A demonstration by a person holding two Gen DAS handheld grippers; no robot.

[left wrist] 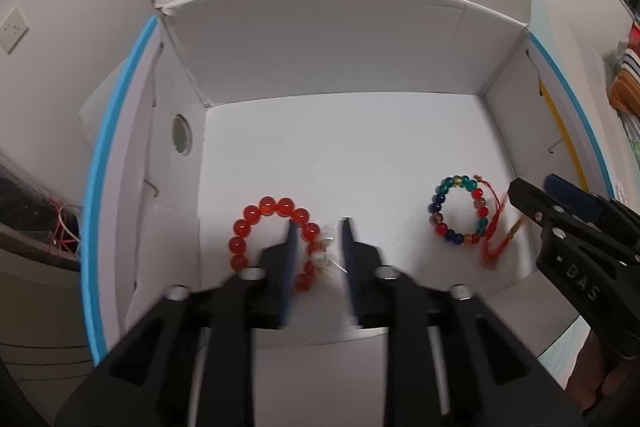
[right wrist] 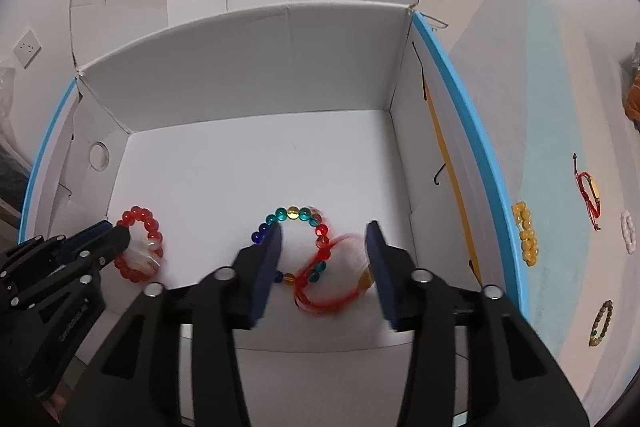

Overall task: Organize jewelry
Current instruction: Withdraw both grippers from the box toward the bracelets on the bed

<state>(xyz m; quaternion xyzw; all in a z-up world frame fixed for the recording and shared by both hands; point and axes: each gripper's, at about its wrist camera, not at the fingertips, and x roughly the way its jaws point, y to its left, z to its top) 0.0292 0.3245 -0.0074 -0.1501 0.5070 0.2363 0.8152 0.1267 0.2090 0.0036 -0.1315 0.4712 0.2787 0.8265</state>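
White cardboard box (left wrist: 340, 155), two bracelets near its front edge.
I see my left gripper (left wrist: 320, 227) parted narrowly over the red bead bracelet (left wrist: 256, 227); my right gripper (right wrist: 326, 231) spread wide, straddling the multicolour bead bracelet (right wrist: 304, 239), gripping nothing.

The right claw (right wrist: 326, 259) hangs over the near part of a white cardboard box (right wrist: 248, 67), its jaws spread wide and nothing between them. Below it on the box floor lies a multicoloured bead bracelet (right wrist: 298, 245) with a red tassel cord (right wrist: 332, 281) trailing toward the near right. At the lower left the left claw (right wrist: 116, 237) reaches in, its tips at a red bead bracelet (right wrist: 140, 245); whether it grips the beads cannot be told. Outside the box, on the bench (right wrist: 560, 131) to the right, lie a yellow bead bracelet (right wrist: 526, 233), a red cord bracelet (right wrist: 590, 193), a white bracelet (right wrist: 628, 231) and a dark bead bracelet (right wrist: 602, 323).
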